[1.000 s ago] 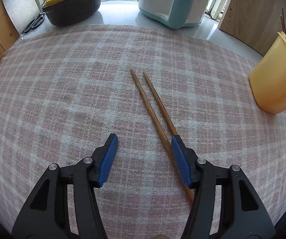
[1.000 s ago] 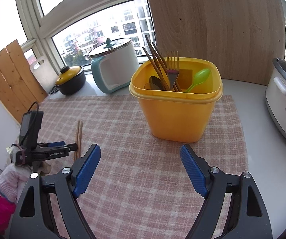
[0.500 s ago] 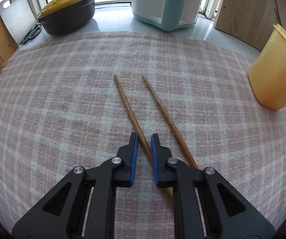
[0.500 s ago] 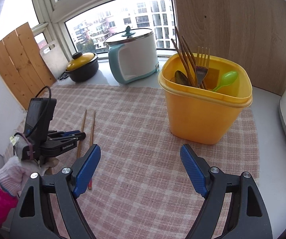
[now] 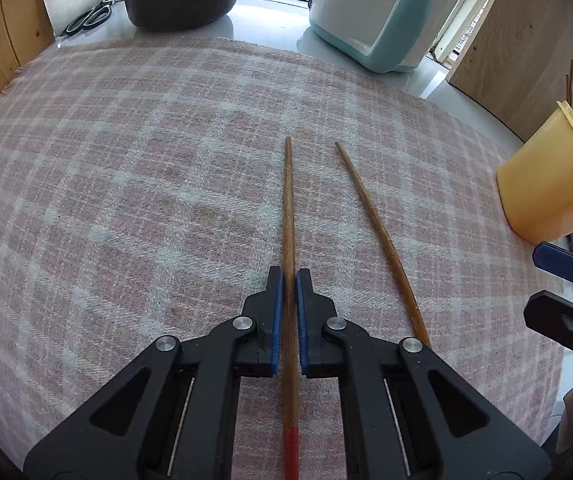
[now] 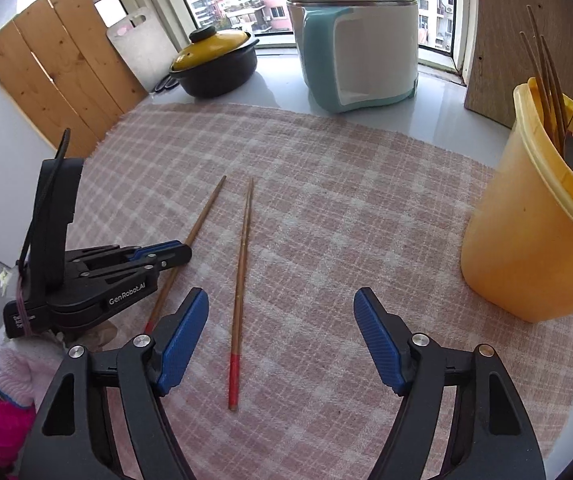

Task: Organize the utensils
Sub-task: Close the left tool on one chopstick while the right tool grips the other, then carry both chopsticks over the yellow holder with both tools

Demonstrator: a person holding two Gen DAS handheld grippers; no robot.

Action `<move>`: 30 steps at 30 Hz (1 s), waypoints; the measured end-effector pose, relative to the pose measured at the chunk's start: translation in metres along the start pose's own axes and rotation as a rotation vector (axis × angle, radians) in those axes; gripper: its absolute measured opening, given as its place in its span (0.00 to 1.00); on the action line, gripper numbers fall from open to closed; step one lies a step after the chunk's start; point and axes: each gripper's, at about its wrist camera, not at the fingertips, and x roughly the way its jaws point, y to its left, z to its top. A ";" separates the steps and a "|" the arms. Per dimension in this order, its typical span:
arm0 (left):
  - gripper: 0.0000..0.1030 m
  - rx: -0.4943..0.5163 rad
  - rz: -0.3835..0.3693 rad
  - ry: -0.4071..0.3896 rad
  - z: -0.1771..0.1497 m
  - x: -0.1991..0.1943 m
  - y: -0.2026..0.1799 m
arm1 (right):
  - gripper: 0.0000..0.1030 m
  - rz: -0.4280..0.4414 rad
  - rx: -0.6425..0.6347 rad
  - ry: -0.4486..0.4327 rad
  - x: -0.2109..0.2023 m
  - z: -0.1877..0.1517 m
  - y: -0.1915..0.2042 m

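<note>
The two chopsticks are thin, rigid wooden rods — light, hard and smooth, so each one is likely to roll on the cloth or pivot in a narrow grip. The best hold is judged to be on the thicker half toward the red-painted end, with the pads square across the shaft.

In the right wrist view, the left gripper (image 6: 184,249) sits at centre-left of the frame, clenched on the left chopstick (image 6: 204,218). The left wrist view confirms it: the blue pads (image 5: 276,316) press on both sides of the shaft, the red end lies below the grip at the bottom edge of the frame, and the thin tip points toward the upper centre. Whether this stick is already off the plaid cloth (image 6: 326,208) cannot be told.

To the right of it, in the lower centre of the right wrist view, the second chopstick (image 6: 242,264) lies flat on the cloth, red end toward the bottom edge. The right gripper (image 6: 280,340) is released and its jaws have just been closing — the stick runs up between the two fingers, nearer the left-hand one, and neither pad touches it.

At the right edge of the frame stands the yellow container (image 6: 526,248), well apart from both sticks, already holding chopsticks, a fork and a green spoon.
</note>
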 end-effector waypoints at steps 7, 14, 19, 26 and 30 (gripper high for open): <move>0.04 -0.030 -0.023 0.004 -0.004 -0.005 0.015 | 0.47 -0.006 -0.043 0.109 0.047 0.013 0.021; 0.05 -0.033 -0.025 0.016 0.001 -0.005 0.019 | 0.35 -0.038 -0.057 0.173 0.074 0.023 0.027; 0.07 0.026 0.008 0.012 0.007 -0.002 0.010 | 0.33 -0.067 -0.105 0.210 0.087 0.027 0.037; 0.05 0.007 -0.014 0.008 0.010 0.000 0.017 | 0.10 -0.151 -0.166 0.229 0.096 0.035 0.044; 0.04 -0.032 -0.040 0.008 0.007 -0.003 0.023 | 0.05 -0.131 -0.144 0.233 0.095 0.035 0.037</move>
